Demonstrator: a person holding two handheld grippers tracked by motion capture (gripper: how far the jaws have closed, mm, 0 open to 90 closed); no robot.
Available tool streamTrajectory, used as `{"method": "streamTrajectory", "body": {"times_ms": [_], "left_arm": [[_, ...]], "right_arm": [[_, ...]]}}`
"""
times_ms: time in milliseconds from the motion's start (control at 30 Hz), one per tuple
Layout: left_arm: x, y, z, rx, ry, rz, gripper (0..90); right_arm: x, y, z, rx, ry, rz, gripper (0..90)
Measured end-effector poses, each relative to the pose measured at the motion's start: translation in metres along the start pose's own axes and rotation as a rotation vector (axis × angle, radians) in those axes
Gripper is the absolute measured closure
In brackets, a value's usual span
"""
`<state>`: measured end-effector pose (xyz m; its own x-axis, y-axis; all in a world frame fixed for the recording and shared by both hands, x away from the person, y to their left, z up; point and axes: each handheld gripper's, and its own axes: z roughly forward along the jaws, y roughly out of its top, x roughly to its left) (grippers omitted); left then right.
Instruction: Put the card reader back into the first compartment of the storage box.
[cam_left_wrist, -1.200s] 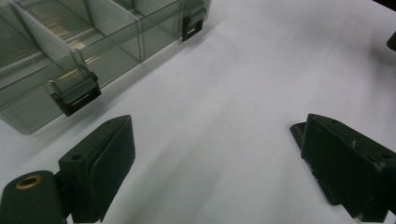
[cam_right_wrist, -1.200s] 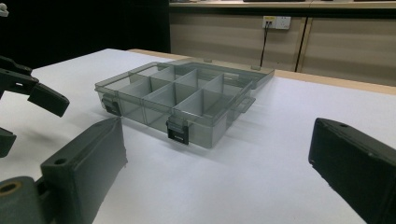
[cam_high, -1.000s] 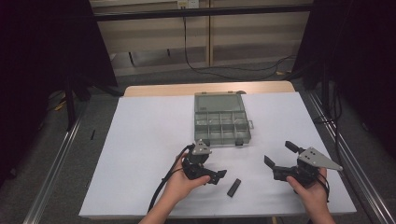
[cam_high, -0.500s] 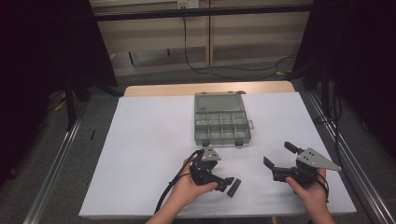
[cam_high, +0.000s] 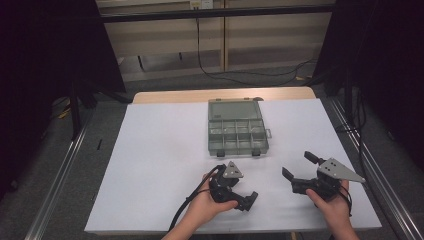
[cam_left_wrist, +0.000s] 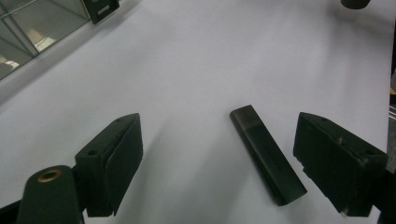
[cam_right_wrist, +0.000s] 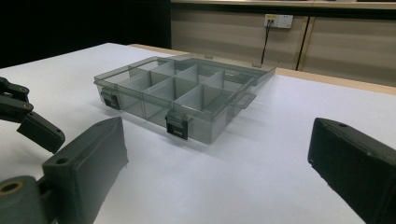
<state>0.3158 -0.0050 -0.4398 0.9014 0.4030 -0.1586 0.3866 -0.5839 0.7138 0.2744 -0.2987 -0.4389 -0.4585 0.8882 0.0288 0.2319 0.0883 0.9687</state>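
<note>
Nearest the person, the left gripper (cam_high: 248, 199) hangs low over the white table (cam_high: 160, 165) with its jaws wide apart and one small black bar (cam_left_wrist: 267, 154) lying flat on the sheet between them, closer to one jaw than the other and touching neither. The step in hand looks like a pick-up caught at the approach: the next move would call for centring the jaws on the bar, settling to the sheet and closing across its narrow width, since it lies at a slant to them. Level with it and well to the right of the bar, the right gripper (cam_high: 298, 166) is held off the table, jaws also spread and empty, facing the box (cam_right_wrist: 184, 95). That box sits well beyond the bar, lid folded back, one of its kind, with two dark latches on its near wall; it seems to hold about eight compartments, all apparently empty, though the murky plastic makes the count unsure.
</note>
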Motion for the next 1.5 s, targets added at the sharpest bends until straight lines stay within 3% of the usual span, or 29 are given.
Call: {"method": "streamTrajectory", "body": {"times_ms": [267, 467, 733, 867, 1000, 1100, 1133, 1200, 1433, 1500], "left_arm": [[-0.005, -0.001, 0.005, 0.024, -0.017, 0.018, 17.6], [-0.005, -0.002, 0.007, 0.053, -0.005, 0.038, 20.5], [-0.005, -0.003, 0.008, 0.052, -0.022, 0.029, 25.3], [-0.008, -0.002, 0.009, 0.05, -0.031, 0.031, 23.4], [-0.011, -0.002, 0.009, 0.063, -0.035, 0.074, 31.1], [-0.013, -0.003, 0.01, 0.07, -0.029, 0.092, 34.3], [-0.013, -0.003, 0.01, 0.064, -0.024, 0.081, 35.2], [-0.011, -0.003, 0.009, 0.071, -0.008, 0.108, 42.5], [-0.005, -0.004, 0.007, 0.065, 0.011, 0.122, 62.3], [-0.004, -0.003, 0.007, 0.067, 0.01, 0.131, 64.2]], "right_arm": [[0.001, 0.0, 0.001, 0.0, 0.001, -0.002, 3.7], [0.0, 0.0, 0.0, 0.001, 0.0, -0.004, 3.9], [0.0, 0.0, 0.0, -0.001, 0.002, 0.0, 3.9], [0.0, 0.0, 0.0, 0.001, 0.003, -0.002, 4.1], [0.0, 0.0, 0.001, 0.004, 0.006, -0.006, 4.1], [0.0, 0.0, 0.0, 0.005, 0.005, -0.004, 4.1], [0.0, 0.0, 0.0, 0.006, 0.003, -0.003, 4.1], [-0.001, 0.0, 0.0, 0.005, 0.002, -0.004, 4.1], [-0.001, 0.0, 0.0, 0.007, 0.002, -0.006, 4.5], [-0.001, 0.0, 0.0, 0.006, 0.002, -0.006, 4.5]]}}
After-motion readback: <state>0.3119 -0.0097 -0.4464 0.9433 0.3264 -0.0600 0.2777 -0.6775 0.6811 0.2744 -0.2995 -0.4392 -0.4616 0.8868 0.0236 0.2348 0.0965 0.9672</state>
